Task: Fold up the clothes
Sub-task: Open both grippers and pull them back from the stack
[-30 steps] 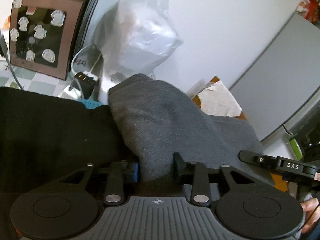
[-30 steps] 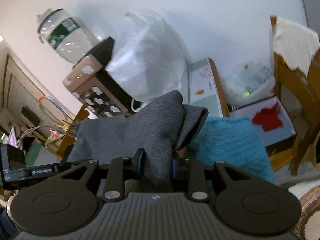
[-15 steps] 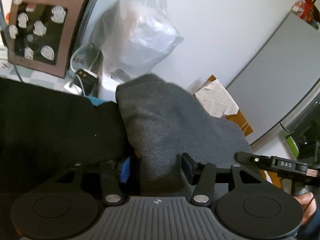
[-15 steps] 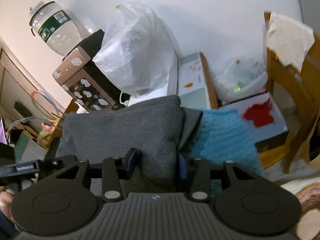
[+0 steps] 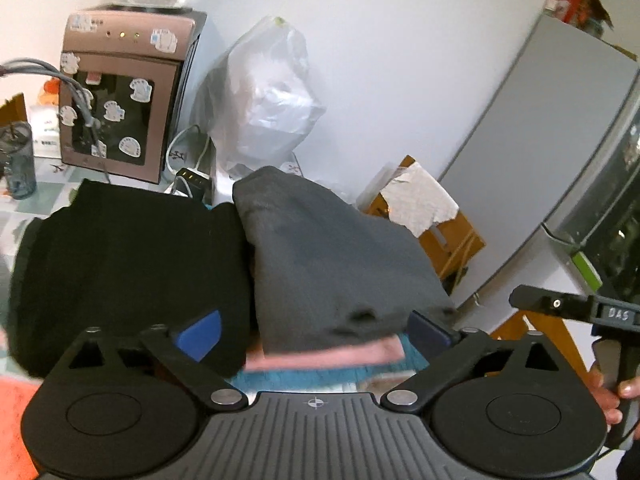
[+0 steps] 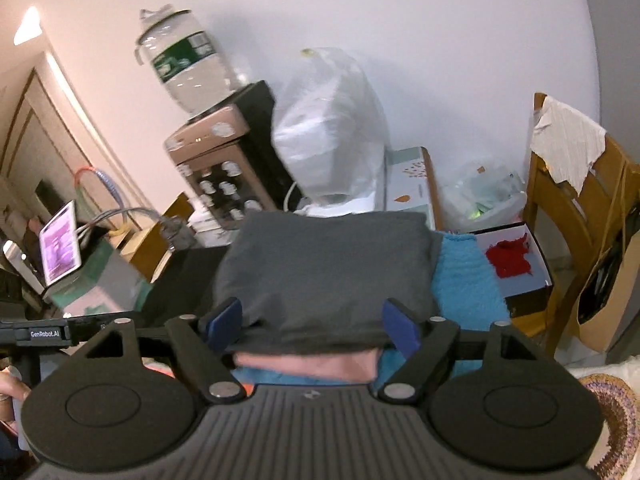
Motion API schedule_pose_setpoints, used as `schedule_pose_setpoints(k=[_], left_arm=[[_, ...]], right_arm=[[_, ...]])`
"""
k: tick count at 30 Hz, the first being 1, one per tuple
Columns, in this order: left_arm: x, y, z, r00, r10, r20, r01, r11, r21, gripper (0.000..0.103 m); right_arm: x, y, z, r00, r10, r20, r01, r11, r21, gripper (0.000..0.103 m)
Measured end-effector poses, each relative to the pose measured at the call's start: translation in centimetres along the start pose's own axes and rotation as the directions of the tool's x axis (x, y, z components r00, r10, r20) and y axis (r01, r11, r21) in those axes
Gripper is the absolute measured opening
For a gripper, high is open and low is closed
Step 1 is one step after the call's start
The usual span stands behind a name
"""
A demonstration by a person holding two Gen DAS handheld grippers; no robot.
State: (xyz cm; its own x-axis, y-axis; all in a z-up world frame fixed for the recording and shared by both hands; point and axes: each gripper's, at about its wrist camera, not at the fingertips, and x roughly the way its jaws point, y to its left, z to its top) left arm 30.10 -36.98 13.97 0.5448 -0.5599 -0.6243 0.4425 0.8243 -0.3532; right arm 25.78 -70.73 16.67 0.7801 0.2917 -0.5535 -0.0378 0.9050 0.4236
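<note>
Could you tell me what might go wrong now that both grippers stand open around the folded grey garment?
1. The grey garment sits stacked on pink and teal clothes; pulling either gripper back carelessly could snag its front edge and undo the fold.
2. In the left view it leans against the black garment, so the pile may slump sideways.
3. The left gripper and right gripper work close together and could collide.

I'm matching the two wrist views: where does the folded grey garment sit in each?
Left wrist: grey garment centre, right of the black garment.
Right wrist: grey garment centre, left of the blue towel.
Shared landmark: white plastic bag behind it.
</note>
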Motion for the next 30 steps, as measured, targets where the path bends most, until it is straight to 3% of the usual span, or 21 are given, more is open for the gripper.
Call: schedule_pose_setpoints(k=[9, 15, 23, 30], left_arm=[[-7.2, -2.2, -5.5, 1.000, 0.021, -0.003, -0.021, 1.000, 0.020, 0.103], [-10.7, -1.7, -9.2, 0.998, 0.059, -0.011, -0.058, 0.997, 0.046, 0.103], [-14.1, 1.2, -14.0, 0.993, 0.111, -0.034, -0.108, 0.991, 0.078, 0.103], [-16.4, 4.5, -18.6, 0.984, 0.166, -0.066, -0.158, 0.981, 0.113, 0.103]], right_arm=[[-7.2, 6.1, -5.3, 1.000, -0.027, 0.010, 0.028, 0.997, -0.068, 0.101], [-9.8, 10.1, -10.0, 0.995, -0.102, 0.010, 0.102, 0.985, -0.142, 0.103], [-10.3, 15.3, -17.2, 0.983, -0.186, 0.012, 0.185, 0.968, -0.172, 0.103], [-9.5, 19.2, -23.3, 0.973, -0.231, 0.013, 0.231, 0.967, -0.109, 0.103]])
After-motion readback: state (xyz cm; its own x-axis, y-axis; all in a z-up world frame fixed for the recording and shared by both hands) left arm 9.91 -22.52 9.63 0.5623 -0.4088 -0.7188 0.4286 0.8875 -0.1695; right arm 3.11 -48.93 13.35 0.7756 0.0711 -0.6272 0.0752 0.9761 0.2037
